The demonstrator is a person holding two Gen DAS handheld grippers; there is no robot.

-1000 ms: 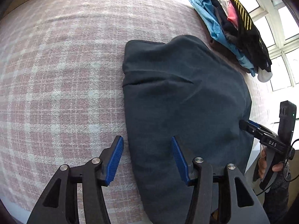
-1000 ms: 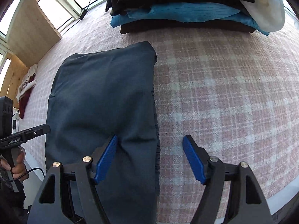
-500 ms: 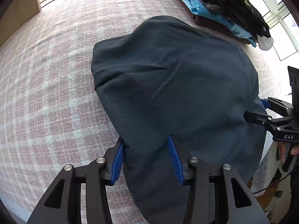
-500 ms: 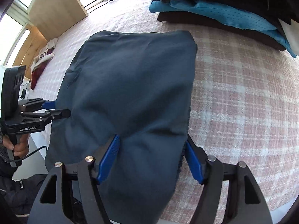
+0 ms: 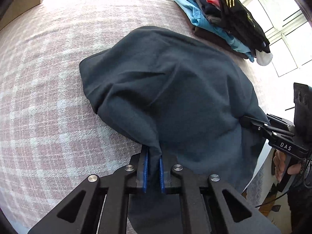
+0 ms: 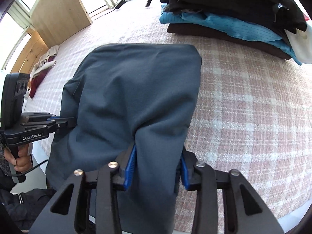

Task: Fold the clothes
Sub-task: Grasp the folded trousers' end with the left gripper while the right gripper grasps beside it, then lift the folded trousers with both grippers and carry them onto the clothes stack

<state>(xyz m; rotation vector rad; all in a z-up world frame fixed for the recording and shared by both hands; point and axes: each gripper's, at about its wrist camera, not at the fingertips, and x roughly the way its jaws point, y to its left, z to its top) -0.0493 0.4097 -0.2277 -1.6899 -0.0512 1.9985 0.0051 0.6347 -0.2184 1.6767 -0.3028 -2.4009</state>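
A dark grey-blue garment (image 5: 175, 97) lies on the pink plaid bed cover (image 5: 48, 107), its near end lifted. My left gripper (image 5: 153, 161) is shut on the garment's near left corner. My right gripper (image 6: 157, 161) is closed around a thick bunch of the garment's (image 6: 136, 101) near right corner, with the blue pads still apart. Each gripper shows in the other's view, the right one (image 5: 247, 120) and the left one (image 6: 68, 121), both at the garment's edge.
A stack of folded clothes (image 5: 218, 13), blue, black and brown, sits at the far side of the bed and also shows in the right wrist view (image 6: 234, 15). A wooden panel (image 6: 58, 13) and loose red and white cloth (image 6: 42, 68) are at the far left.
Both grippers moved onto the garment's near corners and closed on them. The near edge of the garment has lifted and bunched up.
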